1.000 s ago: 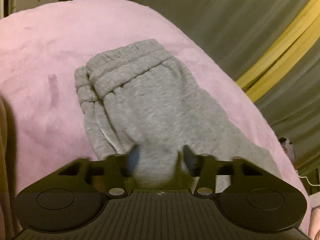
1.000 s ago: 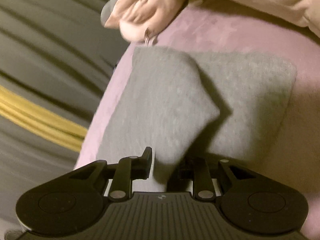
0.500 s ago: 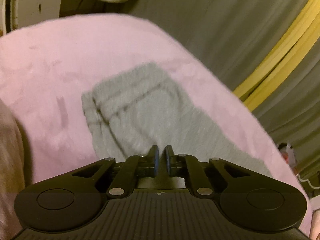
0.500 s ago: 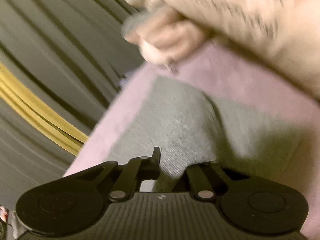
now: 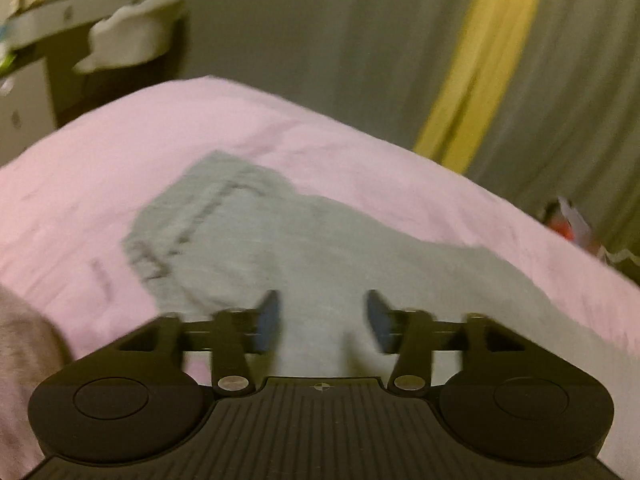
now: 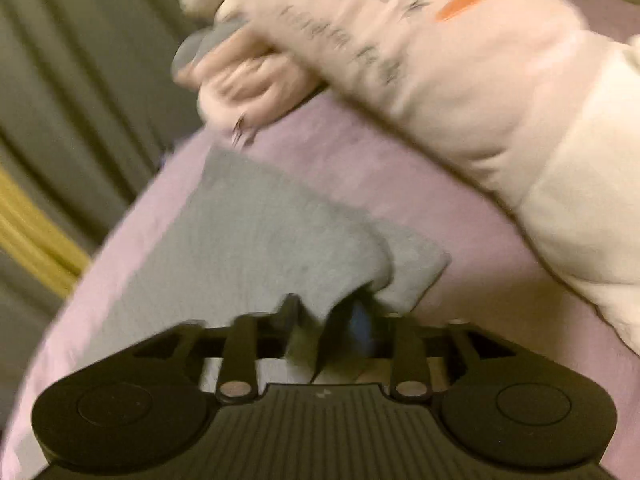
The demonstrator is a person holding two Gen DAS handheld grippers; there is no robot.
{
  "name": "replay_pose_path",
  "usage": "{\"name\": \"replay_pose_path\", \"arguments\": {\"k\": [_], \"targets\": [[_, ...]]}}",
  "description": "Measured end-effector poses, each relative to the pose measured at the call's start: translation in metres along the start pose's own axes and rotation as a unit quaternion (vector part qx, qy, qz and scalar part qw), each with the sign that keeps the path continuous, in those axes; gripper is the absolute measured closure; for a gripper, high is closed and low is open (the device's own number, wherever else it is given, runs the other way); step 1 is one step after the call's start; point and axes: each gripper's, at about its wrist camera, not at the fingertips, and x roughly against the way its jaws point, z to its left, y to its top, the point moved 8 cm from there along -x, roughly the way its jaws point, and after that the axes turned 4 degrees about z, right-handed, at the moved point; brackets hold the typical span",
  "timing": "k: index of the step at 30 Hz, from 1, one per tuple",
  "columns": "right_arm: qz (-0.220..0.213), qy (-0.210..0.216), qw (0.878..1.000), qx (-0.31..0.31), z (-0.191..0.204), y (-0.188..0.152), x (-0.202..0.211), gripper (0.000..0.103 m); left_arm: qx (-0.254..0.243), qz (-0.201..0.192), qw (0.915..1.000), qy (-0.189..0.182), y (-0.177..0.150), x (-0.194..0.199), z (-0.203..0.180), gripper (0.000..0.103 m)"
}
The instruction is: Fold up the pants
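Grey sweatpants (image 5: 280, 240) lie folded on a pink blanket (image 5: 360, 160), waistband at the far end. My left gripper (image 5: 323, 322) hangs just above the near part of the pants, jaws wide apart and empty. In the right wrist view the pants (image 6: 248, 232) spread ahead, with a corner of grey fabric lying between the fingers of my right gripper (image 6: 326, 320). Its jaws stand partly apart around that corner. The view is blurred.
Grey curtains with a yellow stripe (image 5: 480, 80) hang beyond the bed. A shelf with white items (image 5: 120, 40) stands at far left. The person's sleeved arm and hand (image 6: 400, 60) reach over the far side in the right wrist view.
My left gripper has opened from shut and pulled back, and its view has tilted up. My right gripper has slid along the pants with the fabric corner still between its fingers.
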Motion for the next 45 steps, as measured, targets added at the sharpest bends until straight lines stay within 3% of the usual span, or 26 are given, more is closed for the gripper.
{"name": "replay_pose_path", "arguments": {"k": [1,3,5,7,9,11,13,14,15,17,18,23,27,30,32,34,38,41,45], "targets": [[-0.019,-0.014,1.0,0.014,0.002,0.005,0.007,0.045,-0.023,-0.002,0.9997,-0.002,-0.004,0.0,-0.015,0.039],[-0.054,-0.039,0.997,0.047,0.012,0.012,0.019,0.044,-0.071,-0.001,0.9975,0.0,-0.016,-0.005,-0.048,0.026],[-0.077,-0.027,0.994,0.066,0.022,0.017,0.027,0.039,-0.122,0.006,0.9925,-0.013,-0.033,-0.013,-0.084,0.02],[-0.087,0.015,0.993,0.078,0.037,0.015,0.032,0.031,-0.16,0.021,0.9866,-0.029,-0.053,-0.021,-0.115,0.015],[-0.051,0.091,0.992,0.07,0.048,0.009,0.022,0.026,-0.188,0.046,0.9802,-0.04,-0.077,-0.032,-0.139,0.013],[-0.009,0.132,0.991,0.029,0.043,0.003,0.012,0.026,-0.199,0.069,0.9769,-0.036,-0.095,-0.044,-0.146,0.013],[0.021,0.141,0.989,-0.025,0.025,0.001,0.0,0.026,-0.194,0.103,0.9754,-0.026,-0.113,-0.058,-0.14,0.011],[0.036,0.146,0.987,-0.063,0.013,0.0,-0.005,0.026,-0.184,0.101,0.9774,-0.024,-0.118,-0.061,-0.134,0.006],[0.045,0.149,0.983,-0.094,0.002,-0.001,-0.008,0.027,-0.178,0.075,0.9806,-0.031,-0.121,-0.059,-0.129,0.004],[0.048,0.145,0.98,-0.128,-0.017,-0.004,-0.007,0.046,-0.192,0.045,0.9799,-0.03,-0.127,-0.055,-0.127,0.002],[0.047,0.136,0.981,-0.13,-0.024,-0.004,-0.006,0.059,-0.2,0.037,0.9788,-0.023,-0.129,-0.054,-0.128,0.0],[0.032,0.133,0.979,-0.154,-0.035,-0.004,0.007,0.06,-0.186,0.032,0.9819,-0.017,-0.128,-0.051,-0.129,0.0],[0.013,0.103,0.984,-0.147,-0.046,0.004,0.019,0.06,-0.181,0.039,0.9826,-0.014,-0.127,-0.046,-0.13,0.0],[0.024,0.121,0.98,-0.158,-0.048,0.006,0.012,0.065,-0.172,0.046,0.984,-0.006,-0.13,-0.038,-0.133,0.0],[0.033,0.13,0.977,-0.164,-0.049,0.005,0.0,0.071,-0.164,0.051,0.9851,-0.003,-0.131,-0.034,-0.129,0.0],[0.048,0.142,0.974,-0.172,-0.048,0.001,-0.007,0.094,-0.152,0.056,0.9867,-0.002,-0.13,-0.03,-0.125,0.0],[0.063,0.19,0.961,-0.19,-0.042,-0.003,-0.01,0.09,-0.108,0.059,0.9923,-0.014,-0.124,-0.014,-0.113,0.0],[0.067,0.191,0.956,-0.214,-0.047,-0.002,-0.012,0.087,-0.076,0.065,0.9947,-0.022,-0.12,-0.001,-0.102,0.0],[0.066,0.183,0.954,-0.226,-0.047,0.002,-0.019,0.075,-0.054,0.061,0.9967,-0.009,-0.116,0.008,-0.084,0.0]]}}
